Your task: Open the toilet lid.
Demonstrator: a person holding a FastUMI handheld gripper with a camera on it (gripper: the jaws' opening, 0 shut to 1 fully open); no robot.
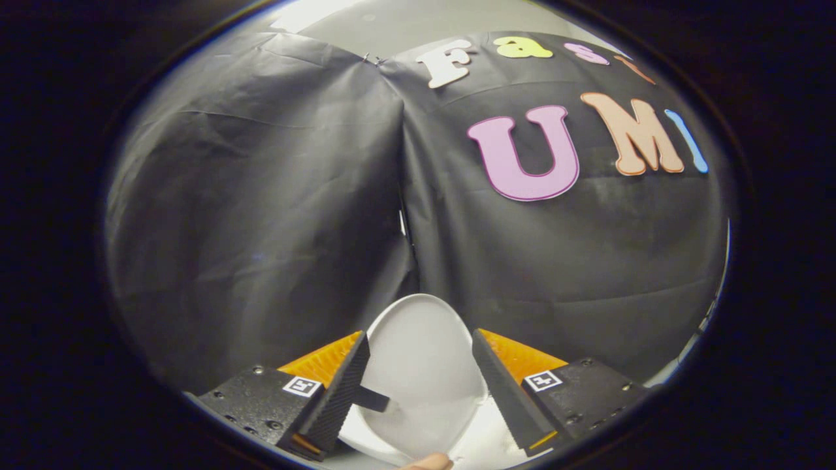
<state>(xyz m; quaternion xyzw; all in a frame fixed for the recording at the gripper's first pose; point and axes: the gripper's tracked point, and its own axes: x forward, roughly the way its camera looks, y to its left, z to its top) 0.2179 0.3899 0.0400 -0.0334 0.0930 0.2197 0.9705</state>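
I am looking forward along the gripper (421,365), and its two fingers are standing spread wide apart, with a clear gap between them and nothing pinched. The white toilet lid (421,356) is showing in that gap: it is raised, its rounded top edge rising just beyond the fingertips and its broad pale face filling the space between them. I cannot tell whether either finger is touching the lid; the left finger (339,391) is sitting close to the lid's left edge and the right finger (503,385) close to its right edge, but neither is visibly pressing on it. Below the lid, more white surface of the toilet (483,444) is showing between the finger bases. At the very bottom, between the fingers, a small tip of a person's finger (428,463) is peeking in. Behind the lid, the booth's black cloth wall (261,209) is hanging in folds, two panels meeting in a seam right above the lid.
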